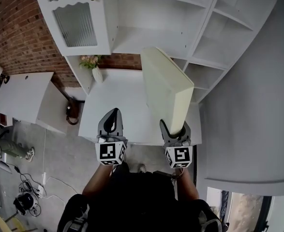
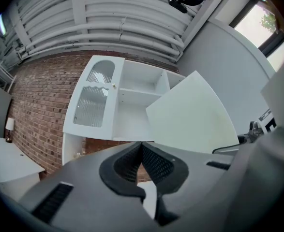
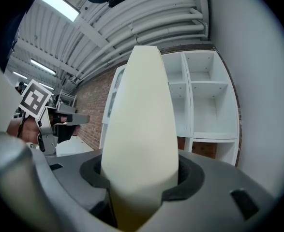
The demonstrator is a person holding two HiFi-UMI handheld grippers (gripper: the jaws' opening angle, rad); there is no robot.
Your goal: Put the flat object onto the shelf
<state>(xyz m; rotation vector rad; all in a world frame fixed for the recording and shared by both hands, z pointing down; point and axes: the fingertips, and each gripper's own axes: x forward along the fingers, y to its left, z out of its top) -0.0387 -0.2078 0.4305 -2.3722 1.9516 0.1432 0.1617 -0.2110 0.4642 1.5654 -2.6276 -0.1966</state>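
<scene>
right claw [image 1: 174,128] [image 3: 142,178]: pinching the near end of the flat object; both dark pads press on its broad faces, one from each side.
left claw [image 1: 112,116] [image 2: 142,151]: pads pressed together at the tips, nothing between them.
flat object [image 1: 166,83] [image 3: 139,129] [image 2: 190,112]: cream-white slab with rounded edges, off the worktop and carried by the right claw alone.
object vs right claw: lower end sits deep in the claw's throat; the rest runs up and away from the claw, narrow edge toward the right gripper view.
object vs left claw: to that claw's right and apart from it; its broad face shows in the left gripper view.
object tilt: leaning, far end toward the shelf, near end toward the person.
shelf [image 1: 151,33] [image 3: 202,105] [image 2: 132,105]: white unit with open compartments, behind the object's far end; contact between the two cannot be told.
cabinet door [image 1: 79,23]: white with ribbed glass, on the unit's left side, standing open.
worktop [image 1: 117,105]: white, under the shelf and below both claws.
vase [image 1: 94,66]: white, with flowers, at the back left of the worktop.
brick wall [image 1: 16,28]: red, behind and left of the unit.
</scene>
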